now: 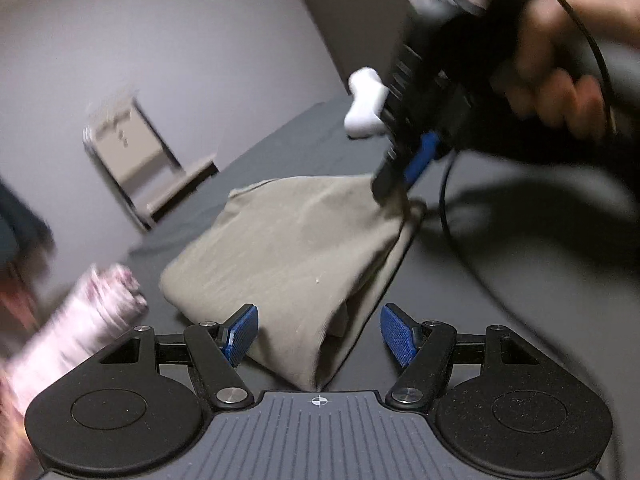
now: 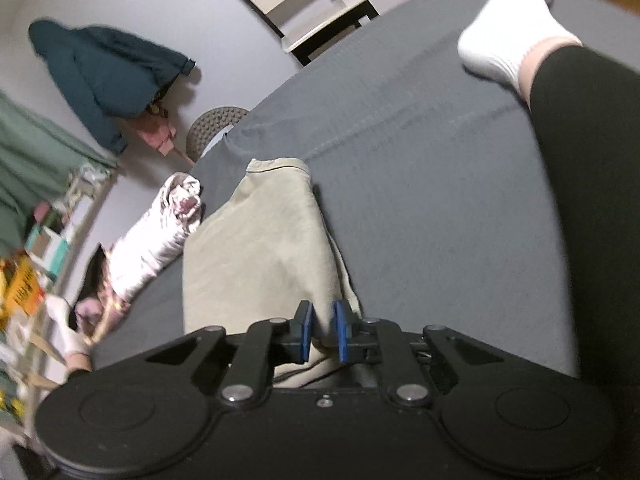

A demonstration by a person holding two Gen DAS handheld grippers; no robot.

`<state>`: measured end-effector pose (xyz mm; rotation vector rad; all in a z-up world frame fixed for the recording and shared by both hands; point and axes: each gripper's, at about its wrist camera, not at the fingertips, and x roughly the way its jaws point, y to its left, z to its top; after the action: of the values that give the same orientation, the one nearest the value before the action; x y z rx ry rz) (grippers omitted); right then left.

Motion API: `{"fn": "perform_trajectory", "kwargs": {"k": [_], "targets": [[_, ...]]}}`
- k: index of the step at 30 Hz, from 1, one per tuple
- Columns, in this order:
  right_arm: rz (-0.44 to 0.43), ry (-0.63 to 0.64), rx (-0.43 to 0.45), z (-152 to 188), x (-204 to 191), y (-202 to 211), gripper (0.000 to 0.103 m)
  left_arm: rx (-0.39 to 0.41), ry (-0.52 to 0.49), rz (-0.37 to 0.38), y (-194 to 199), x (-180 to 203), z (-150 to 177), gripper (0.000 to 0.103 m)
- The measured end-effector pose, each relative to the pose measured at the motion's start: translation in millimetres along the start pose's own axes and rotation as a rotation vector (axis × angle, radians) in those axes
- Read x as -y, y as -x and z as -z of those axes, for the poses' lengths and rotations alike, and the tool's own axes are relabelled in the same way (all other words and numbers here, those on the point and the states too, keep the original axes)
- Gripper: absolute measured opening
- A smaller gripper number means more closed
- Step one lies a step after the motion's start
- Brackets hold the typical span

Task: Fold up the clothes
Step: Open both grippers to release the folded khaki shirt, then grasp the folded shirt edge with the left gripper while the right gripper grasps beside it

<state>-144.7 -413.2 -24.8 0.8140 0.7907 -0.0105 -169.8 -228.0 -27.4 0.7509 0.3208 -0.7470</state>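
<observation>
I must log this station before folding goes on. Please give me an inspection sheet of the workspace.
Surface: grey bed cover, mostly flat.
Job's things: beige garment, partly folded, one corner lifted.
Clutter: rolled pale floral cloth beside the garment.
Grippers: left gripper open, holding nothing; right gripper closed on the garment's corner.
Cables: black cable hanging from the right gripper.
Surroundings: chair, dark jacket on the wall, person's leg on the bed.

Black tongs [image 2: 322,330] with blue pads [image 1: 242,334], white sock [image 2: 508,32], black leggings [image 2: 592,200]

Blurred pale roll [image 1: 84,320], perhaps fabric, cut off left.
</observation>
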Motion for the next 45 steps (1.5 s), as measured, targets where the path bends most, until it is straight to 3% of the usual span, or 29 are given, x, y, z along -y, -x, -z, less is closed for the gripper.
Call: {"fn": "perform_trajectory", "kwargs": {"k": [9,15,22,23,25,31,34,39,45], "targets": [[-0.177,-0.217,-0.004,-8.5,25.8,5.9,0.013,0.018,-0.141,-0.107,-0.9,10.7,-0.3,0.068],[-0.177,-0.188,-0.016,-10.0,20.3,3.6,0.013,0.051,-0.229,-0.149,1.4,24.7,-10.2,0.068],[-0.202,-0.198,-0.014,-13.5,21.9,6.6,0.013,0.012,-0.277,-0.173,-8.2,31.9,-18.9,0.068],[-0.205,-0.2,-0.013,-14.0,22.4,6.9,0.013,0.006,-0.292,-0.166,-8.3,33.2,-19.7,0.065],[-0.21,-0.205,-0.01,-15.0,23.4,7.6,0.013,-0.004,-0.326,-0.149,-8.3,36.0,-20.8,0.047],[-0.224,-0.225,-0.008,-16.6,26.6,8.6,0.013,-0.015,-0.43,-0.084,-1.2,42.6,-15.8,0.036],[-0.223,-0.225,-0.013,-16.8,26.4,8.0,0.013,-0.037,-0.42,-0.057,-0.3,36.4,-15.6,0.014],[-0.2,-0.226,-0.018,-16.7,28.0,9.8,0.013,-0.046,-0.408,-0.027,4.6,24.1,-20.0,0.01],[-0.041,-0.21,-0.039,-13.9,30.4,1.3,0.013,-0.064,-0.412,-0.011,-0.8,30.0,-19.2,0.011]]}}
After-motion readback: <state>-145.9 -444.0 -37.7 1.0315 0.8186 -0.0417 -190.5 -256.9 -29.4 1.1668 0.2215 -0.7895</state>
